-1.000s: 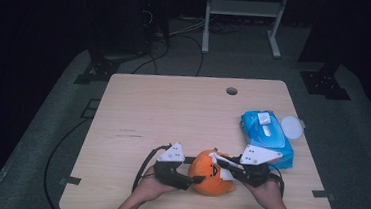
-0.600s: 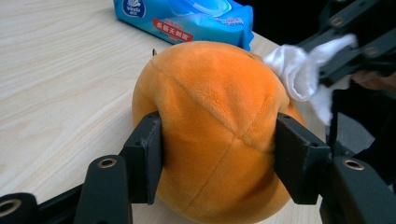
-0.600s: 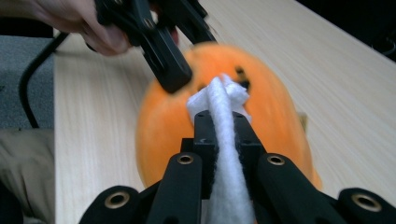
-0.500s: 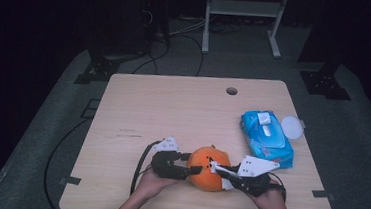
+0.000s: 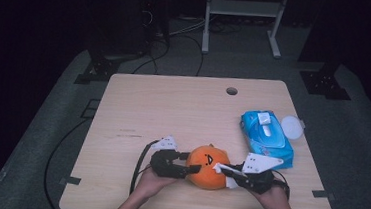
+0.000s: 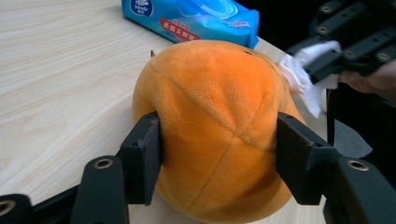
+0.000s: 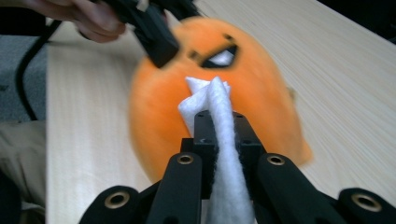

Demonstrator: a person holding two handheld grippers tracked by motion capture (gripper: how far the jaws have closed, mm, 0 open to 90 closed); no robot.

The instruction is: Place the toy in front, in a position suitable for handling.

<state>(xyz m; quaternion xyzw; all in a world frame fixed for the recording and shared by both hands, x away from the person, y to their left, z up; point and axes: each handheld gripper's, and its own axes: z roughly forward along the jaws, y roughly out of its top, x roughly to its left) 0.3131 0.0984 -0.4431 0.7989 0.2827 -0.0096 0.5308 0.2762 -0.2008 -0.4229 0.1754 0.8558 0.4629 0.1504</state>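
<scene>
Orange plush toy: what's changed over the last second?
The right gripper, shut on the white wipe, has swung lower across the orange plush toy. The left gripper stays clamped on the toy. The blue wipes pack hasn't moved.

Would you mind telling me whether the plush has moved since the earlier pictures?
No. The plush sits at the same spot near the table's front edge, same gap from the wipes pack.

A dim recording lab: a bare wooden table [image 5: 192, 115] stands on grey carpet, ringed by darkness, with black cables [image 5: 178, 44] trailing behind it, a white metal stand [image 5: 243, 19] beyond and black rig bases at its far corners.
</scene>
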